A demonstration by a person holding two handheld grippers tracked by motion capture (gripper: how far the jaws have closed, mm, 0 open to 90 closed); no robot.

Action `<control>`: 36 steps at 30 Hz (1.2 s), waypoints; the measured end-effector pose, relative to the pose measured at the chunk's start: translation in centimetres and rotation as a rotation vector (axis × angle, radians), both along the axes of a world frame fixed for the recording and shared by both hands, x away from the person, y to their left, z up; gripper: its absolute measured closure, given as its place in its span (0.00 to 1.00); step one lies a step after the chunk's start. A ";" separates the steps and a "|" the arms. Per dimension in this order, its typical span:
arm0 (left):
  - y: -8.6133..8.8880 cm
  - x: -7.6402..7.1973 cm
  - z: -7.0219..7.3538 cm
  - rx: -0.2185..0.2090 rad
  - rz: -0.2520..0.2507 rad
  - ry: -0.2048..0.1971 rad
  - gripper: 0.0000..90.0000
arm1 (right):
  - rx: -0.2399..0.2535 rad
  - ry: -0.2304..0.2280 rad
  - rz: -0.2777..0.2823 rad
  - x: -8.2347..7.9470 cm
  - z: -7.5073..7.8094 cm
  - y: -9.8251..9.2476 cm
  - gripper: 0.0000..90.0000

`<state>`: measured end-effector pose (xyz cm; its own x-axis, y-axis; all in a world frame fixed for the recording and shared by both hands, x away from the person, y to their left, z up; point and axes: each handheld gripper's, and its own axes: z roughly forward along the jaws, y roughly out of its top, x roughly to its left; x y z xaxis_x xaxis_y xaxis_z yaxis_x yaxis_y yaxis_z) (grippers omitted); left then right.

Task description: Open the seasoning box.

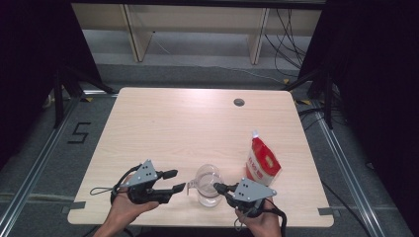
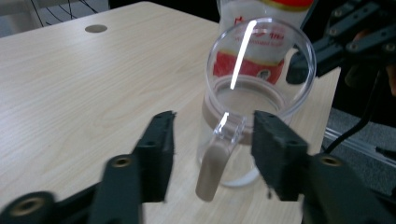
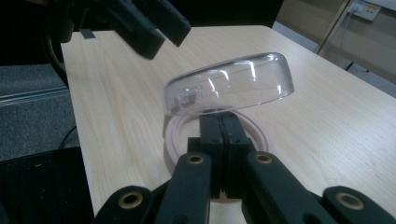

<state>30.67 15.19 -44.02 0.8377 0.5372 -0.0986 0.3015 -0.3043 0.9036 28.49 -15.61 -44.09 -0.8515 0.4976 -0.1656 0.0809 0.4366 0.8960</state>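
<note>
Already right gripper (image 1: pixel 217 186) pinching rim of clear jug (image 1: pixel 207 185), near front edge of worktop (image 1: pixel 163 123). Left gripper (image 1: pixel 175 180) spread around jug handle (image 2: pixel 217 156), not touching. Red pouch (image 1: pixel 263 163) just beside, unopened; pouring seemingly not begun.

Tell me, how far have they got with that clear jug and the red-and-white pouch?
Early, by the look of it. Done: the right gripper is shut on the rim of the clear jug, steadying it. In hand: the left gripper stands open around the jug's handle, not yet pinching it. Left: the red-and-white pouch stands untouched beside the jug, which looks empty.
</note>
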 end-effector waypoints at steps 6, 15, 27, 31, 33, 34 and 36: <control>0.5 -0.8 -1.4 0.058 0.008 0.010 0.35 | 0.002 -0.006 0.013 -0.1 0.1 0.5 1.00; 1.5 -0.9 -3.7 0.041 0.041 0.068 0.30 | 0.015 -0.018 0.036 -0.6 0.3 1.7 0.99; 3.1 -1.5 -4.5 0.048 0.074 0.067 0.28 | 0.005 -0.015 0.061 -0.5 0.1 2.9 0.98; 3.1 -1.6 -4.6 0.082 0.072 0.055 0.27 | 0.003 -0.008 0.070 -0.6 0.0 3.3 0.98; 2.9 -1.7 -4.7 0.073 0.068 0.063 0.27 | 0.003 -0.012 0.070 -0.6 -0.1 3.5 0.97; 2.8 -1.7 -4.7 0.071 0.063 0.065 0.27 | 0.000 -0.006 0.075 -0.6 -0.1 3.6 0.97; 2.8 -1.7 -4.6 0.087 0.051 0.044 0.27 | -0.005 -0.004 0.083 -0.6 -0.1 3.8 0.97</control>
